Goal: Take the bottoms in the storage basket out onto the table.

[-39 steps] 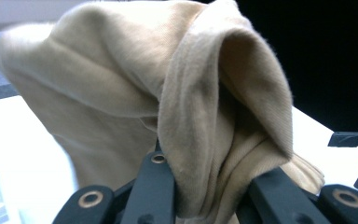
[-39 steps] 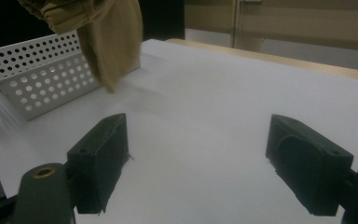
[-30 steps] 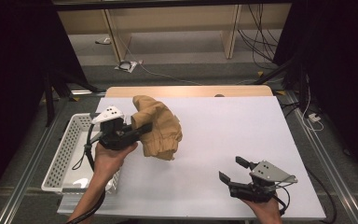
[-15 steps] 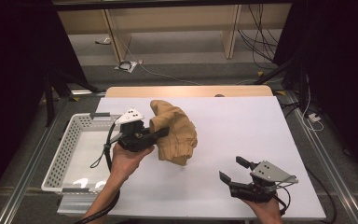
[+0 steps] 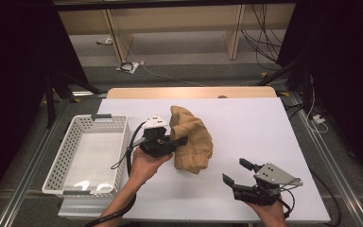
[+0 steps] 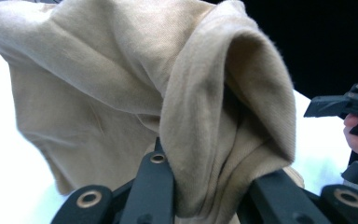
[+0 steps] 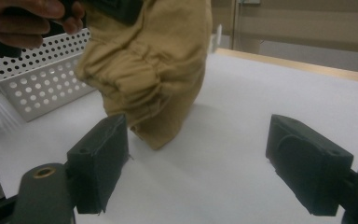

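Left tongs (image 5: pixel 182 141) gripping tan garment (image 5: pixel 192 139), right tongs (image 5: pixel 238 172) open

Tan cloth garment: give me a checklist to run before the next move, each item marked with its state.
1. Left hand-held gripper shut on the tan cloth garment: ok.
2. Garment's lower edge resting on the white table: ok.
3. Right hand-held gripper open, nothing between its jaws: ok.
4. Right hand-held gripper apart from the garment: ok.
5. White perforated plastic basket holds nothing, beside the left hand: ok.
6. How firmly the fold is pinched: cannot tell.

Left gripper (image 5: pixel 182 140) fingers clamped; right gripper (image 5: pixel 238 172) low, fingers spread wide.
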The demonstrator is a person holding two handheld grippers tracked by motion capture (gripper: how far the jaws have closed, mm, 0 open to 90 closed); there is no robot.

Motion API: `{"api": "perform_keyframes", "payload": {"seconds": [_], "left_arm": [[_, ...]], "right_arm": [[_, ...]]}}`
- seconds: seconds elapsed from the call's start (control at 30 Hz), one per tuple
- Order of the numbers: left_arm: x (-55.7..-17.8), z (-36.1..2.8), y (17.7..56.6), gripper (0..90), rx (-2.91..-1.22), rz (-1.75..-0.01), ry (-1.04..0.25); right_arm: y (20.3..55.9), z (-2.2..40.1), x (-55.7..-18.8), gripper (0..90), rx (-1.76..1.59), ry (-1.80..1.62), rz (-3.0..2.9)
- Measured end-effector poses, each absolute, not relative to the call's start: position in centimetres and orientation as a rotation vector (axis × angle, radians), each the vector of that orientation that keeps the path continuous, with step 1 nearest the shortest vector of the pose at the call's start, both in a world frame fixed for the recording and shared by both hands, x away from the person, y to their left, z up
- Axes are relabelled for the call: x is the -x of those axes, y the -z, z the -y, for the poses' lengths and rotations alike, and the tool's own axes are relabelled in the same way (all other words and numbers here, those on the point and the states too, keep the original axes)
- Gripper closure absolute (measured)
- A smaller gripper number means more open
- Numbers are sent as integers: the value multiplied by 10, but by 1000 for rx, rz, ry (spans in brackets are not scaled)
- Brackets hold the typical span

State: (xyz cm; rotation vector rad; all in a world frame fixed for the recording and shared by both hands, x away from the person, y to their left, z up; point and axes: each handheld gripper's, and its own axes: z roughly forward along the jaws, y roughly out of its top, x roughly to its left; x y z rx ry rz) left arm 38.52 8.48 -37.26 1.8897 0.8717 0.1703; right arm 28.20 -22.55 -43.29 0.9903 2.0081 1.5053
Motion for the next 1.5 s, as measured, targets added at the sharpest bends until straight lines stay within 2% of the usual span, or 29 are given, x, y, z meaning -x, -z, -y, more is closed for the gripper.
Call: {"api": "perform_keyframes", "payload": {"seconds": [0.6, 1.03, 1.13, 1.23, 1.37, 1.5], "left_arm": [[-393, -35, 414, 788, -2035, -873, -88], [-402, -10, 428, 767, -2017, -907, -47], [-405, -5, 433, 728, -2016, -914, -12], [-406, -4, 433, 652, -2011, -927, 10], [-407, -4, 427, 420, -2022, -948, 39], [-405, -11, 420, 317, -1995, -953, 21]], "right_arm": [[432, 227, -281, 221, -994, -1501, -2007], [433, 227, -281, 220, -988, -1502, -2005], [433, 227, -282, 220, -991, -1503, -2007], [432, 227, -281, 220, -986, -1499, -2010], [432, 227, -281, 220, -989, -1500, -2010], [432, 228, -281, 220, -989, -1499, -2009]]}}
